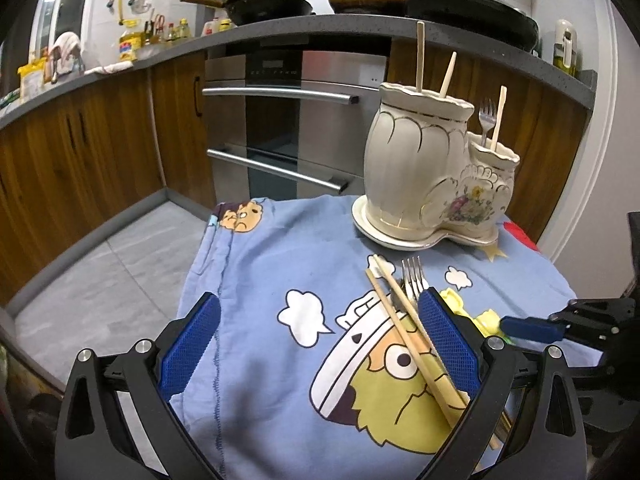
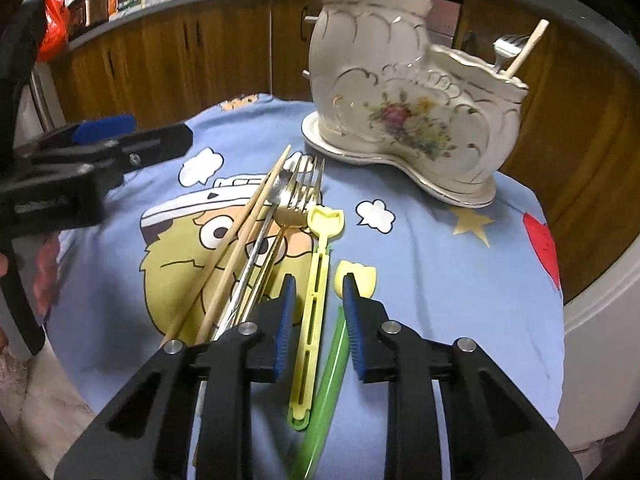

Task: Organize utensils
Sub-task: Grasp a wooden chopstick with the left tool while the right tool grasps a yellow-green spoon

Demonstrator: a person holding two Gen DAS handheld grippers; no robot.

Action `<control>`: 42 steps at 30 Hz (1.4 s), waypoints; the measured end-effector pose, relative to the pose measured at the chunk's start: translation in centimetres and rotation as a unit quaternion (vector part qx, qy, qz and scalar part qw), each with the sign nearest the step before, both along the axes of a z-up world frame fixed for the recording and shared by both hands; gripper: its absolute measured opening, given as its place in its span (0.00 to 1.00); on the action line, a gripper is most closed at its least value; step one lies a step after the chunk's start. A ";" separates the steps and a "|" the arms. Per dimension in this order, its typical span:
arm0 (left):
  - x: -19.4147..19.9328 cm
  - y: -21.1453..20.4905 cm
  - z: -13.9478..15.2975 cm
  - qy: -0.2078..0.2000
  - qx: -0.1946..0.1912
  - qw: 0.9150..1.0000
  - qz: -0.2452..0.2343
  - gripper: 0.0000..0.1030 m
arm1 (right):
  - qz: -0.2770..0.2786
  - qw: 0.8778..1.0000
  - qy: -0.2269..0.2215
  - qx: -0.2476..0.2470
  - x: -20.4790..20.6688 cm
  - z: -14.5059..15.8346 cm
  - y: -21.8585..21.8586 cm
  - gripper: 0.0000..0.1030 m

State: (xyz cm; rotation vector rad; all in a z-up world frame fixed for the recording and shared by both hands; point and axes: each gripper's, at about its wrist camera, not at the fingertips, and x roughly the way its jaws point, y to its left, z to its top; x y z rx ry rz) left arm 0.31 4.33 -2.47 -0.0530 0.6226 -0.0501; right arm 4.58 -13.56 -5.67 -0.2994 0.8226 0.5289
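Observation:
A cream ceramic two-part holder (image 1: 420, 172) (image 2: 400, 92) stands at the far side of the blue cartoon cloth (image 1: 256, 280). Chopsticks stand in its tall part, and a fork and a chopstick in its low part. Loose wooden chopsticks (image 2: 240, 240) (image 1: 404, 328), metal forks (image 2: 304, 184) (image 1: 414, 280) and a spoon lie piled on the cloth. My right gripper (image 2: 319, 280) is low over a yellow plastic fork (image 2: 316, 320). Its pads stand on either side of the handle, apart from it. A yellow-headed green utensil (image 2: 328, 380) lies beside it. My left gripper (image 1: 320, 300) is wide open and empty, with the chopsticks by its right finger.
The cloth covers a small round table whose edges drop off on all sides. Behind it are wooden cabinets (image 1: 80, 152), a steel oven (image 1: 280, 120) and a grey counter (image 1: 304, 26) with pans and bottles. The grey tiled floor (image 1: 104, 272) lies to the left.

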 end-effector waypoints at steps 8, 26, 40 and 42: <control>0.3 0.0 -0.3 0.015 -0.005 1.000 -0.008 0.95 | 0.017 1.000 0.002 -0.012 1.1 -0.5 1.5 0.10; -0.2 -5.1 -2.4 0.114 -0.004 0.992 -0.045 0.50 | -0.008 0.990 -0.037 0.136 0.0 2.8 -5.8 0.10; 3.4 -7.0 -2.9 0.127 -0.006 0.991 -0.030 0.18 | -0.018 0.985 -0.042 0.167 0.3 3.2 -8.7 0.10; 3.9 -6.7 -2.9 0.128 -0.008 0.992 -0.024 0.12 | -0.019 0.984 -0.042 0.173 0.5 3.3 -9.0 0.10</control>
